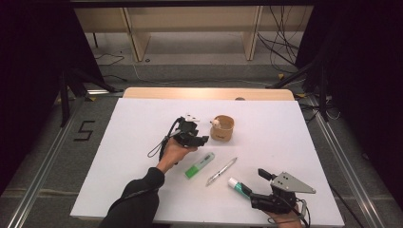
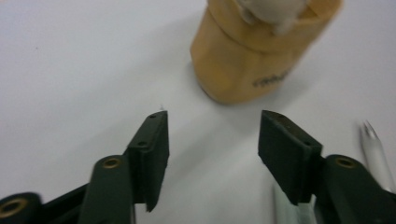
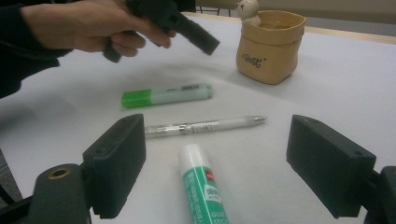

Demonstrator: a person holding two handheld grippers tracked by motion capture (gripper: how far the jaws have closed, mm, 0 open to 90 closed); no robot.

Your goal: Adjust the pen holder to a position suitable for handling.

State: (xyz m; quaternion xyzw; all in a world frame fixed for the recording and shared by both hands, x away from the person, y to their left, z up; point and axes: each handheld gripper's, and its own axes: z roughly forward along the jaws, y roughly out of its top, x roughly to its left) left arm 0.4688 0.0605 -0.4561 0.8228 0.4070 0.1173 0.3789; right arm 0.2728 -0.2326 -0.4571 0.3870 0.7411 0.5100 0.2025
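Between the parted, empty jaws of the left gripper (image 2: 212, 140) lies bare white table (image 1: 142, 118), the tan cup (image 2: 254, 56) just ahead. The right gripper (image 3: 215, 158), released, straddles the glue stick (image 3: 203, 186); pen (image 3: 205, 126) and highlighter (image 3: 166, 95) lie beyond, well inside the table's edges.

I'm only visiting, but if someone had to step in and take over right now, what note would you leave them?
Left gripper: open, empty, hovering beside the tan pen pot.
Right gripper: open, low over the table, with the glue stick lying between its jaws, not gripped.
Green highlighter and white pen lie loose on the white table, between the grippers.
Done: a small pale item sits at the pot's rim.
Left, probably: highlighter, pen and glue stick into the pot.
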